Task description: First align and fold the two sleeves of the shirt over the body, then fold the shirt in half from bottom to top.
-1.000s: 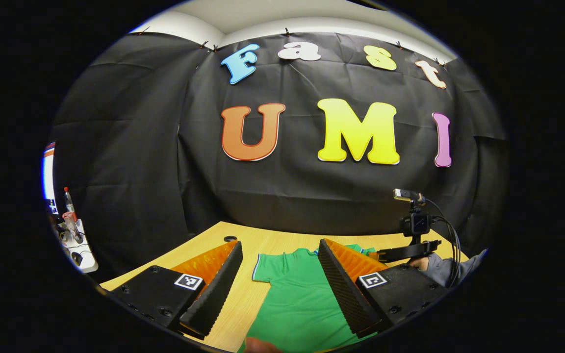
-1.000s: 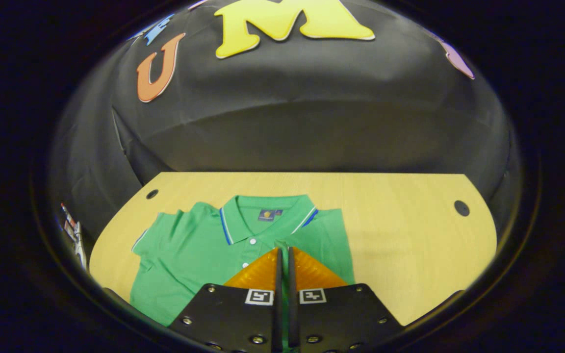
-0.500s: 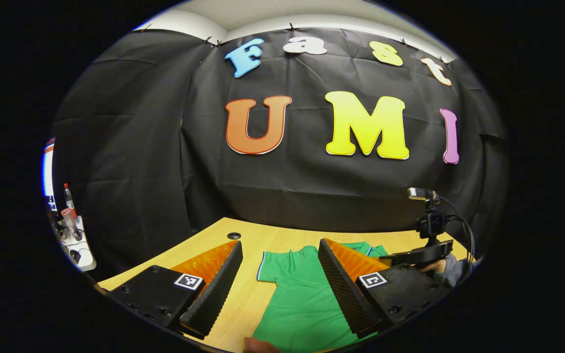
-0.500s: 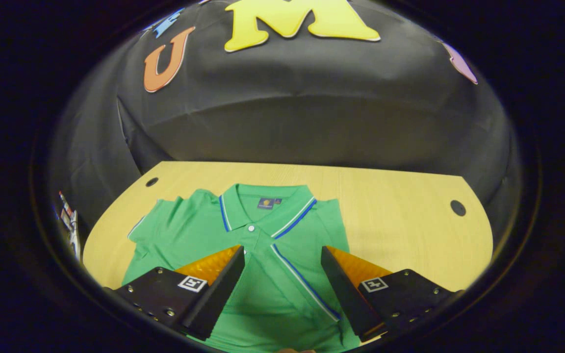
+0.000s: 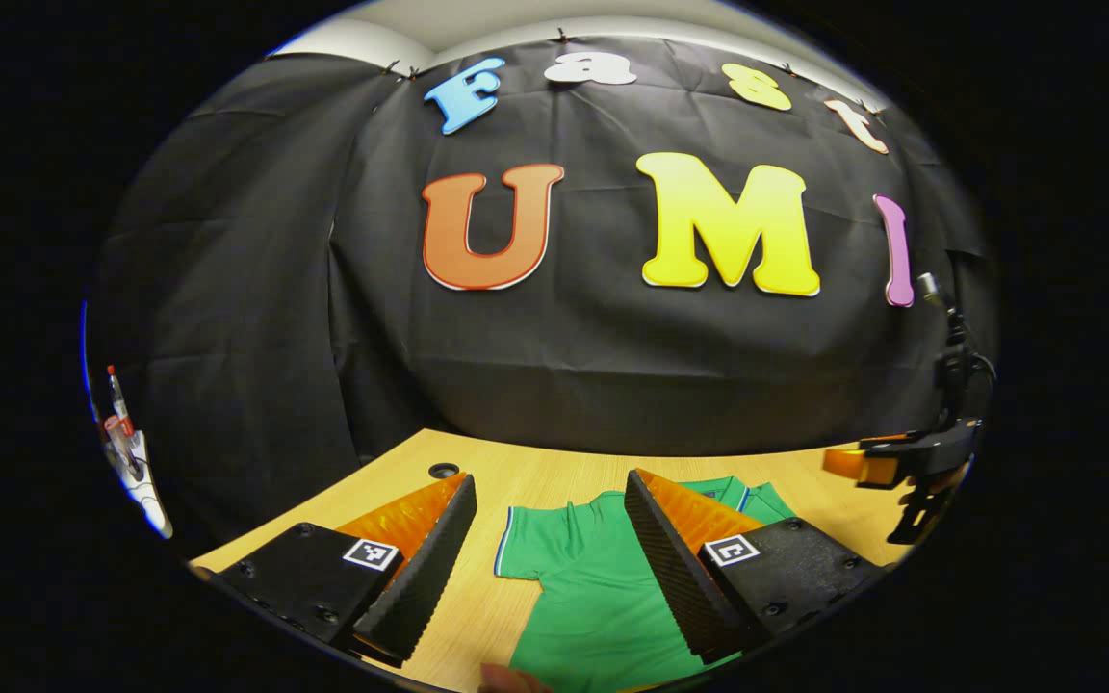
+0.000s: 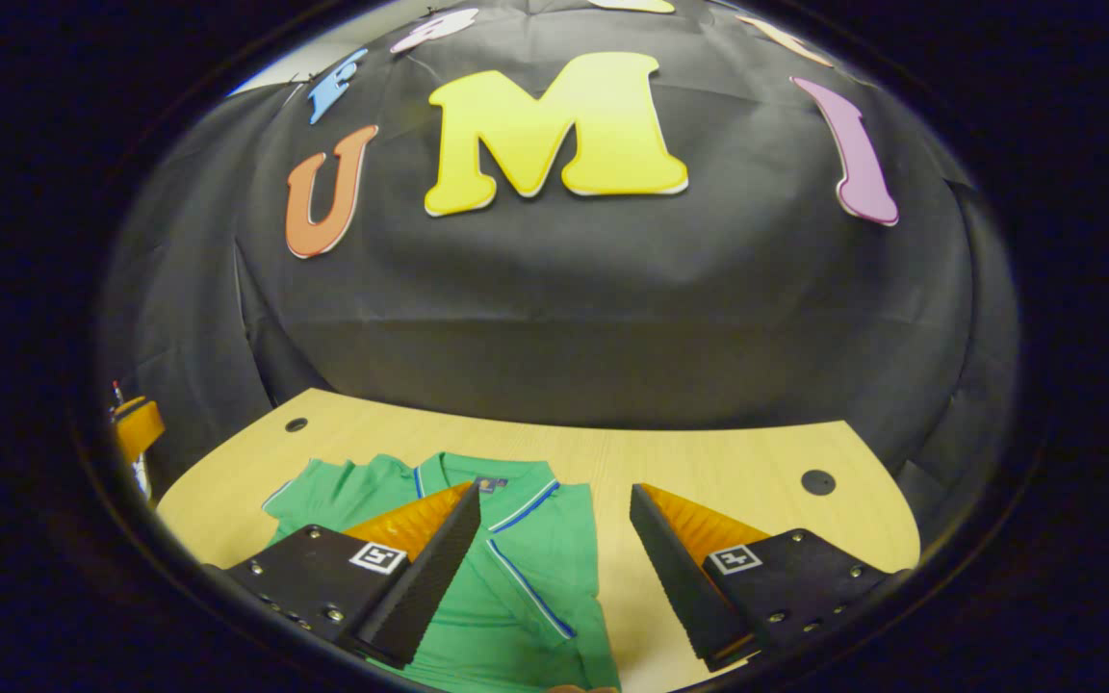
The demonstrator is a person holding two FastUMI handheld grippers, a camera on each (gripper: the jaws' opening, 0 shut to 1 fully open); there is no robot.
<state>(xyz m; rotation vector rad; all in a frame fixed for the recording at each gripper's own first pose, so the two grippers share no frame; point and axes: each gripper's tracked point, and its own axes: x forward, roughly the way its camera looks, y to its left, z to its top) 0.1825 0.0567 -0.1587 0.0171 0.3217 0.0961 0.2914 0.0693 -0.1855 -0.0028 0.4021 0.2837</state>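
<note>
A green polo shirt [image 6: 506,616] lies face up on the wooden table [image 6: 709,462], collar [image 6: 492,481] toward the wall. Its right sleeve, trimmed in blue and white [image 6: 530,587], lies folded across the body. The left sleeve [image 5: 528,544] is spread flat to the side. My right gripper [image 6: 554,488] hangs open above the shirt's right half, holding nothing; it also appears raised at the far right [image 5: 901,472]. My left gripper [image 5: 550,478] is open low over the shirt's left side, its fingers straddling the left sleeve and shoulder.
Round cable holes mark the tabletop's back corners [image 5: 443,471] [image 6: 817,481]. A white side shelf with bottles [image 5: 126,448] stands off the table's left end. Bare wood stretches right of the shirt [image 6: 757,500].
My right gripper, shut on the right sleeve a second ago, has opened, let go and lifted up and back. The sleeve stays folded on the body. My left gripper barely shifted.
</note>
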